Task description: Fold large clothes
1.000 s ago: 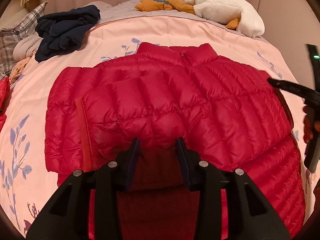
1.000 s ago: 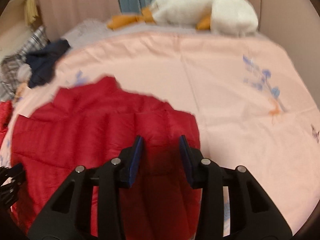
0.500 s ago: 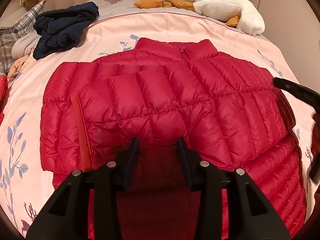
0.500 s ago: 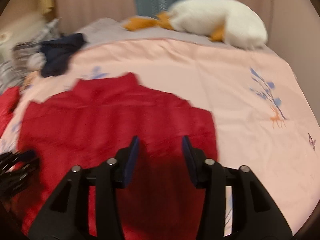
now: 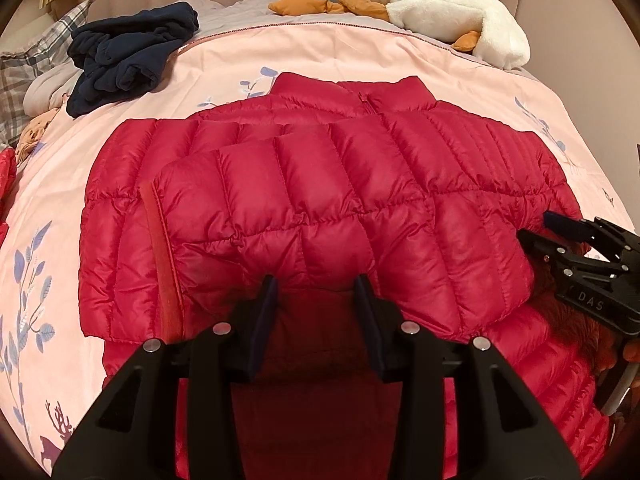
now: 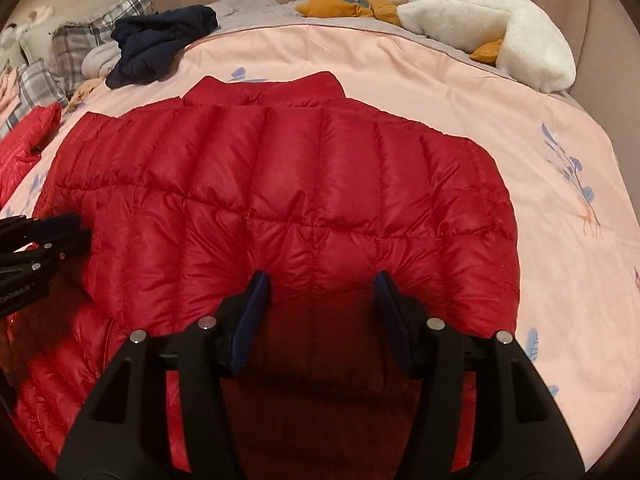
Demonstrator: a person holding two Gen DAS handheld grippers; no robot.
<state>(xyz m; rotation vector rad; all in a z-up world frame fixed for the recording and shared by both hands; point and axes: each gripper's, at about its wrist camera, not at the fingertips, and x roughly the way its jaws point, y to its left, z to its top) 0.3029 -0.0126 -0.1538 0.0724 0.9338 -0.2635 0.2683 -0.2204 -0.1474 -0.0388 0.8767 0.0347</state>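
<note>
A red quilted puffer jacket [image 5: 320, 200] lies flat on the pink bedspread, collar far from me, both sleeves folded across its front. It also shows in the right wrist view [image 6: 300, 200]. My left gripper [image 5: 316, 292] is open, its fingers just above the folded left sleeve's near edge, holding nothing. My right gripper [image 6: 322, 292] is open over the folded right sleeve's near edge, empty. The right gripper also shows at the right edge of the left wrist view [image 5: 576, 252]; the left gripper shows at the left edge of the right wrist view [image 6: 44, 240].
The pink bedspread [image 5: 340, 52] covers the bed. A dark navy garment [image 5: 128, 56] lies at the far left. A white plush goose [image 5: 452, 12] lies at the far right by the headboard. Plaid pillows [image 6: 68, 56] and another red garment [image 6: 28, 136] lie at the left.
Both grippers have drawn back toward me and lowered slightly. The right gripper swung left and now sits squarely over the right sleeve. The jacket has not moved.
</note>
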